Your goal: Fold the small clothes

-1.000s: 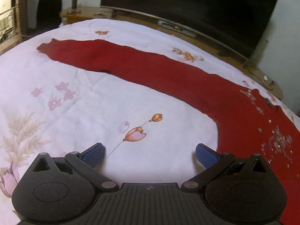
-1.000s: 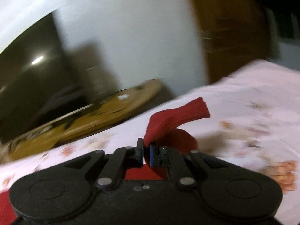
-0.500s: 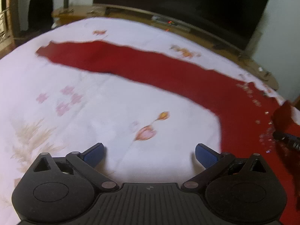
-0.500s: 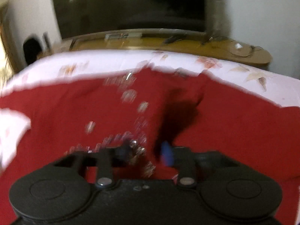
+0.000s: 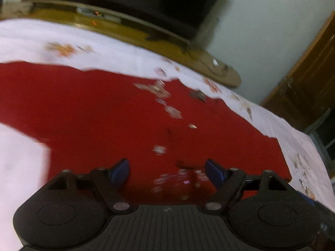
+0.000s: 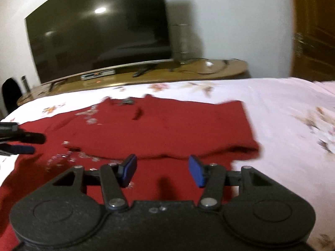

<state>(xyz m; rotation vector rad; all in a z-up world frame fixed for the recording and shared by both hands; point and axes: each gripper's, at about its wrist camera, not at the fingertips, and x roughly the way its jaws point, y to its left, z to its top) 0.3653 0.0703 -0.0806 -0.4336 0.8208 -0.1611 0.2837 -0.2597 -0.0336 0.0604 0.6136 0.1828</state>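
Note:
A dark red top with silver sequins (image 5: 117,113) lies flat on the floral bed sheet (image 5: 27,37). In the right wrist view its right sleeve is folded in over the body (image 6: 167,129). My left gripper (image 5: 167,170) is open and empty, low over the sequinned chest. My right gripper (image 6: 162,170) is open and empty, just above the garment's near edge below the folded sleeve. The left gripper's fingertips (image 6: 23,144) show at the left edge of the right wrist view.
A wooden TV bench (image 6: 146,75) with a large dark television (image 6: 100,33) stands beyond the bed's far edge. A wooden door (image 5: 309,87) is at the right. The sheet (image 6: 293,125) lies bare right of the garment.
My right gripper carried the sleeve end over the body, let it go and opened. My left gripper swung right from the long left sleeve to over the chest.

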